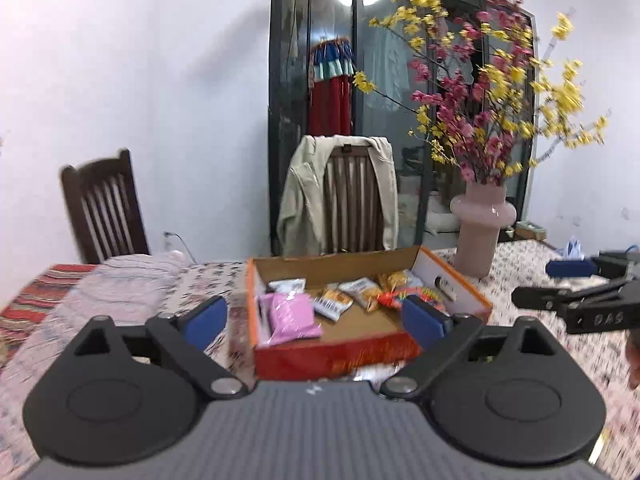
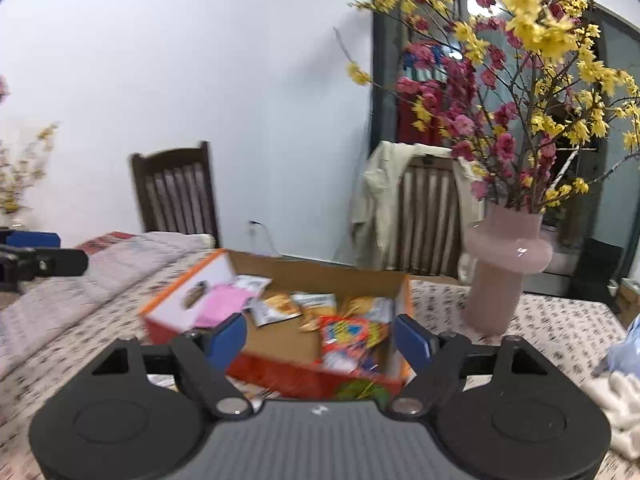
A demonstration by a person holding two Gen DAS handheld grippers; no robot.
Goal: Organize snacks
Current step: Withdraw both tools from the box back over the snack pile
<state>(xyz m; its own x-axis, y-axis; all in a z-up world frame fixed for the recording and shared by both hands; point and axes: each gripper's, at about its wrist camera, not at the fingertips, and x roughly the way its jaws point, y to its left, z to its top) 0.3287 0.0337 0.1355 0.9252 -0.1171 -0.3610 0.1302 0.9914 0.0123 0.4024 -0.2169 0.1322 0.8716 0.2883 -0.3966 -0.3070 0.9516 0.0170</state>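
A: Snacks (image 1: 344, 300) are lying inside the orange cardboard box (image 1: 332, 354) on the patterned bench (image 1: 532, 276), near the pink vase (image 1: 482, 228).

B: Claws?

A: Left claw (image 1: 316, 320) is gaping wide, holding nothing. Right claw (image 2: 320, 340) is likewise spread, empty, hanging before the box.

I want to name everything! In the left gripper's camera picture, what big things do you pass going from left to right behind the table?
Empty dark chair → chair draped with a beige jacket → pink vase of flowers.
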